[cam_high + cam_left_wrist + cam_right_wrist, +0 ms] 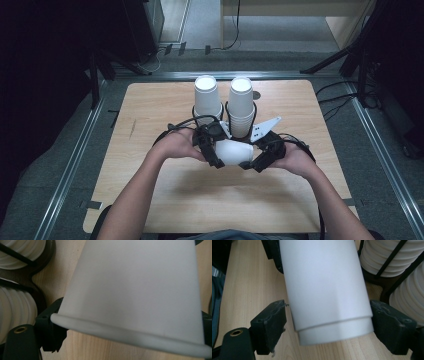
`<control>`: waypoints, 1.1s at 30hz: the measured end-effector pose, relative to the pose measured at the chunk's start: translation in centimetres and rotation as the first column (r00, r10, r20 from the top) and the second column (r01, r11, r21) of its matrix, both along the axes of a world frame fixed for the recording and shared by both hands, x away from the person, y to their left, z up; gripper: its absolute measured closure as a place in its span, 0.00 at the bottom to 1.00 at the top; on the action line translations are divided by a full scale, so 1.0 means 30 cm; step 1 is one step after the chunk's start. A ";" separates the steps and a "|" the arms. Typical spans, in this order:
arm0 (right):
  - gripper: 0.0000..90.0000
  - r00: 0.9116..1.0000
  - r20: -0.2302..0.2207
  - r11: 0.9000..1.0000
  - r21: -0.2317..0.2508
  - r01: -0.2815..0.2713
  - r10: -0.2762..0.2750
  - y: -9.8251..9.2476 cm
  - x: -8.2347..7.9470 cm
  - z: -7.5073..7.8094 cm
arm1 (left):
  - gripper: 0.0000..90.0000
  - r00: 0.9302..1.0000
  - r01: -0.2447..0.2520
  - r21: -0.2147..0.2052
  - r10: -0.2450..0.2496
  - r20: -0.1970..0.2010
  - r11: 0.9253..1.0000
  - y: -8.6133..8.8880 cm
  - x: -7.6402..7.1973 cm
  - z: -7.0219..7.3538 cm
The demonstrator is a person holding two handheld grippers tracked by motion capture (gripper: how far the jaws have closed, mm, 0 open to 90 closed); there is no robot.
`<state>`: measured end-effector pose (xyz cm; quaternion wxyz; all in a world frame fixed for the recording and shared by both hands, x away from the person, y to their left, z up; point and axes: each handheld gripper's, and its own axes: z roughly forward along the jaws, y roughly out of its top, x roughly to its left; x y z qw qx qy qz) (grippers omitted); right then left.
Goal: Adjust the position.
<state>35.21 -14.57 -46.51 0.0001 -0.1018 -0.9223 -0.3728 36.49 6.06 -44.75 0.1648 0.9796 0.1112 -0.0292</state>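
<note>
So there's this white paper cup [232,151] lying on its side, held up between my two grippers just in front of the two cup stacks, over the middle of the wooden table [150,107]. My left gripper [212,155] has the rim end: in the left gripper view the rolled lip [125,333] runs right across between my jaws, which stand wide around it and look like they're pinching that wide end. My right gripper [255,162] is at the bottom end of the cup. In the right gripper view one pad [392,325] sits against the cup wall near the base, while the other pad [270,325] has a sliver of gap beside the cup, so honestly I can't tell if that side is really clamping or just cradling.

Behind the cup, touching nothing of mine, are the two stacks of upside-down cups: left stack [207,97] and right stack [241,105], each standing in a black wire holder [226,116], side by side.
</note>
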 end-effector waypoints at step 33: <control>0.24 0.997 0.002 0.997 -0.039 -0.072 0.073 0.060 -0.026 -0.024 | 0.03 0.997 0.040 -0.060 -0.036 0.072 0.997 -0.019 -0.055 0.002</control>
